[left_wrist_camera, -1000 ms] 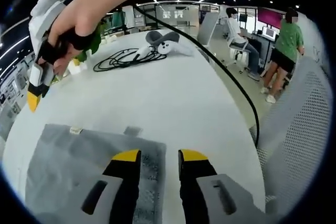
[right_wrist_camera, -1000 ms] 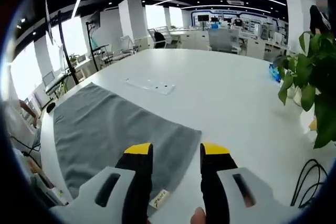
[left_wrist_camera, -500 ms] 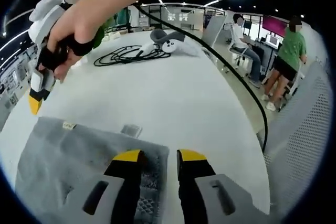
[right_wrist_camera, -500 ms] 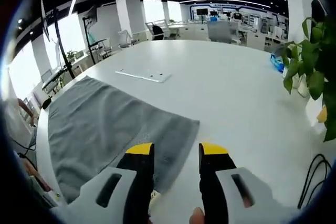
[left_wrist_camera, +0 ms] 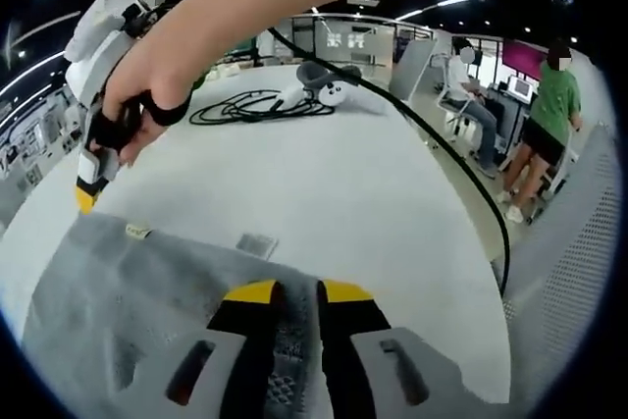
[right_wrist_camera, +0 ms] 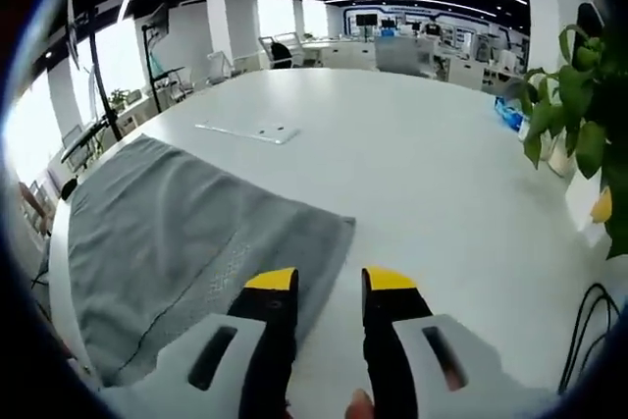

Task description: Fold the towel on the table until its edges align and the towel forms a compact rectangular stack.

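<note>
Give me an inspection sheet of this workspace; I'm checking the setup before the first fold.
Surface: white table, round-edged.
Job's things: grey towel lying flat, unfolded.
Clutter: flat white strip beyond the towel; potted plant at the table's side.
Grippers: left gripper nearly shut on the towel edge; right gripper open at a corner.
Cables: black coil; long black cable.
Surroundings: open office, mesh chair, people standing.

Grey towel (right_wrist_camera: 177,242) on white table (right_wrist_camera: 412,164); black tongs (left_wrist_camera: 295,293), yellow tips.
</note>
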Available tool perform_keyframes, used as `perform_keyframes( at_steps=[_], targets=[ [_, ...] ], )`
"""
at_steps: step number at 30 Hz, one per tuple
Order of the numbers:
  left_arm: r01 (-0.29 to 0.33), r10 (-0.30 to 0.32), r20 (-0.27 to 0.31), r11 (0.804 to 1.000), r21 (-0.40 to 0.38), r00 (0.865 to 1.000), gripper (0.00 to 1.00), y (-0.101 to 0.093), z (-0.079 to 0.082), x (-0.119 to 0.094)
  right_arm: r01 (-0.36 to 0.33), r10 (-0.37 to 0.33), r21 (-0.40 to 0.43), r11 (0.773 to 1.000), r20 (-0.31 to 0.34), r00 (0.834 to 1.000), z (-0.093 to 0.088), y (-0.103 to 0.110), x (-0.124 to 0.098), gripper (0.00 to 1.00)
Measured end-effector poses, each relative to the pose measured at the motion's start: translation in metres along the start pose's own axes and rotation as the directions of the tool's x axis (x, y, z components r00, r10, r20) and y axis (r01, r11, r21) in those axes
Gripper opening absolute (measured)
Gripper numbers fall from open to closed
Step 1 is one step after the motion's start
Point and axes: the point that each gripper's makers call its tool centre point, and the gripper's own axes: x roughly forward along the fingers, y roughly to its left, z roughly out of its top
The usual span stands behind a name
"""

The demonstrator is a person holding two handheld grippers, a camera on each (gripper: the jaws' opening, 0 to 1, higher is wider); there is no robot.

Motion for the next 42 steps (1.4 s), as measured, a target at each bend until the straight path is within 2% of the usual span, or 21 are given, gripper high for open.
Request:
perform_keyframes(
  at_steps=[2, 3, 12, 15, 17, 19, 20, 21, 23, 27, 29, 30, 35, 42],
  targets=[
    [-0.002, 0.002, 0.010, 1.000, -0.014, 1.000, 0.11, 0.003, 0.000, 0.000, -0.012, 0.012, 0.015, 1.000, -0.003, 1.000, -0.001, 0.002, 0.003, 0.21],
    [0.009, -0.008, 0.017, 0.999, -0.045, 1.000, 0.11, 0.003, 0.000, 0.000, -0.012, 0.013, 0.019, 1.000, -0.002, 1.000, -0.001, 0.002, 0.005, 0.21],
    [0.001, 0.000, 0.014, 0.999, -0.042, 1.000, 0.10, 0.003, -0.001, 0.000, 0.005, -0.004, 0.063, 0.998, -0.013, 1.000, -0.003, -0.003, 0.019, 0.20],
    [0.000, 0.001, 0.019, 0.998, -0.060, 1.000, 0.10, 0.004, -0.001, 0.000, 0.022, -0.022, 0.026, 0.999, -0.010, 1.000, 0.000, -0.006, 0.022, 0.18],
    [0.002, 0.000, 0.023, 0.998, -0.064, 1.000, 0.10, 0.004, -0.001, 0.000, 0.015, -0.015, 0.058, 0.998, 0.001, 1.000, 0.003, -0.006, 0.025, 0.17],
    [0.006, -0.004, 0.029, 0.997, -0.071, 1.000, 0.10, 0.004, -0.001, 0.000, 0.028, -0.028, 0.056, 0.998, -0.009, 1.000, 0.002, -0.008, 0.029, 0.17],
    [0.009, -0.006, 0.033, 0.997, -0.079, 0.999, 0.10, 0.004, -0.001, 0.000, 0.057, -0.057, 0.009, 0.998, -0.027, 0.998, -0.001, -0.012, 0.029, 0.16],
    [0.011, -0.008, 0.039, 0.996, -0.089, 0.999, 0.10, 0.005, -0.001, -0.001, 0.084, -0.084, 0.008, 0.996, -0.021, 0.996, 0.000, -0.015, 0.027, 0.16],
    [0.011, -0.007, 0.046, 0.995, -0.099, 0.999, 0.10, 0.005, -0.001, -0.001, 0.053, -0.052, 0.024, 0.998, -0.017, 0.998, 0.000, -0.009, 0.028, 0.13],
    [0.007, -0.002, 0.047, 0.995, -0.103, 0.999, 0.10, 0.005, -0.001, 0.000, 0.037, -0.037, 0.024, 0.999, -0.010, 0.999, 0.001, -0.003, 0.026, 0.07],
    [0.003, 0.002, 0.049, 0.994, -0.111, 0.999, 0.10, 0.005, -0.001, 0.000, 0.054, -0.055, 0.029, 0.998, 0.004, 0.998, 0.002, -0.004, 0.023, 0.01],
    [0.002, 0.005, 0.051, 0.992, -0.125, 0.999, 0.10, 0.005, 0.000, 0.001, 0.078, -0.079, 0.016, 0.997, 0.033, 0.996, 0.007, -0.007, 0.021, 0.00],
    [-0.009, 0.017, 0.052, 0.989, -0.150, 0.998, 0.10, 0.005, 0.001, 0.001, 0.061, -0.061, 0.000, 0.998, 0.034, 0.998, 0.009, -0.003, 0.018, 0.00],
    [-0.008, 0.016, 0.040, 0.982, -0.188, 0.999, 0.10, 0.005, 0.002, 0.000, 0.064, -0.062, -0.029, 0.998, 0.062, 0.996, 0.021, -0.003, 0.010, 0.00]
  ],
)
